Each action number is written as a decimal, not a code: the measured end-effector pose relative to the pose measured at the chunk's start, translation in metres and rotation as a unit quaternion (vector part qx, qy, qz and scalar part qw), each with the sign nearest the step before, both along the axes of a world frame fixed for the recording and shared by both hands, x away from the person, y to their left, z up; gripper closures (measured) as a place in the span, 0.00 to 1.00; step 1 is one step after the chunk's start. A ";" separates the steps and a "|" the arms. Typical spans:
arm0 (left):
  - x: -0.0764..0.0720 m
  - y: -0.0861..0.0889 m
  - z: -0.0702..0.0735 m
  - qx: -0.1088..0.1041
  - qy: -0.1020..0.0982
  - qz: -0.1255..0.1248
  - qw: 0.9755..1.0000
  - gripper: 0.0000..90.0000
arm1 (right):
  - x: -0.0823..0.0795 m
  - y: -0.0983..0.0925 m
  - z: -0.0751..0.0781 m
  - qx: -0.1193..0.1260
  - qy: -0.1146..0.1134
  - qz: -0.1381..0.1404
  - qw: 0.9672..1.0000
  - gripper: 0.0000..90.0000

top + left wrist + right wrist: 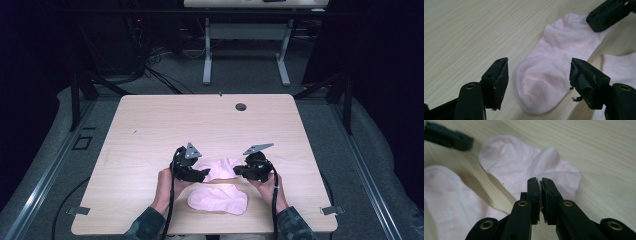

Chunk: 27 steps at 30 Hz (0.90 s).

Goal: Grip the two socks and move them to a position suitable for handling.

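Scene: I sit at a pale wooden desk [150, 130]; two pink socks lie near its front edge between my hands.

Left claw: my left claw [539, 82] stands open, its two black jaws well apart; nothing is pressed between the pads; the rounded toe end of the far sock [554, 72] lies on the desk in the gap between the jaws, touched by neither as far as I can see.

Right claw: my right claw [540, 195] is closed, its jaws together with a sliver of pale fabric showing in the slit; it pinches the edge of the far sock at the cuff end; from the left gripper view that same claw sits on the far end of the sock.

Far sock: stretched flat between my two claws, toe toward my left, cuff toward my right; in the high view it lies just ahead of my hands.

Near sock: the near sock [218, 199] lies loose on the desk closer to me, just beside the far sock; neither claw touches it.

Hands: my left hand [167, 182] and right hand [267, 185] each hold a claw; sleeves show at the bottom of the high view.
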<state>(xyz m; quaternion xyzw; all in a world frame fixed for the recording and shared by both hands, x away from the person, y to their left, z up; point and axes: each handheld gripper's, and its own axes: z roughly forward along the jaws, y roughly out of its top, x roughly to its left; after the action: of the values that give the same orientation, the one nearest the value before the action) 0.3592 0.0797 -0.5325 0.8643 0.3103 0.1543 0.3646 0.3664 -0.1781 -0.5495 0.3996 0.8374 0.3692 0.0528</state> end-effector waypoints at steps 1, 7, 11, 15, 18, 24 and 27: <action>-0.002 -0.003 0.001 -0.001 -0.001 -0.004 1.000 0.35 | -0.001 -0.002 0.006 0.013 0.005 -0.004 1.000 0.95; -0.011 -0.025 0.001 0.003 -0.008 -0.039 0.999 0.35 | -0.005 -0.002 0.026 0.036 0.016 -0.013 0.999 0.95; -0.014 -0.039 -0.003 0.007 -0.006 -0.058 0.998 0.35 | -0.006 -0.001 0.029 0.036 0.018 -0.021 0.999 0.94; -0.019 -0.051 -0.005 0.019 -0.014 -0.069 0.997 0.36 | -0.006 -0.003 0.029 0.047 0.026 -0.031 0.998 0.94; -0.020 -0.060 -0.007 0.037 -0.021 -0.082 0.996 0.40 | -0.007 -0.003 0.030 0.061 0.029 -0.034 0.997 0.94; -0.019 -0.070 -0.012 0.044 -0.027 -0.089 0.995 0.76 | -0.007 -0.005 0.031 0.086 0.038 -0.034 0.995 0.94; -0.016 -0.068 -0.011 0.027 -0.021 -0.099 0.995 0.96 | -0.008 -0.006 0.030 0.088 0.036 -0.033 0.995 0.93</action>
<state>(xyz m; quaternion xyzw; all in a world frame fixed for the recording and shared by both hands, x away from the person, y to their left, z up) 0.3428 0.0115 -0.5439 0.8968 0.2115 0.1437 0.3611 0.3581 -0.1843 -0.5200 0.4428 0.7896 0.4248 -0.0006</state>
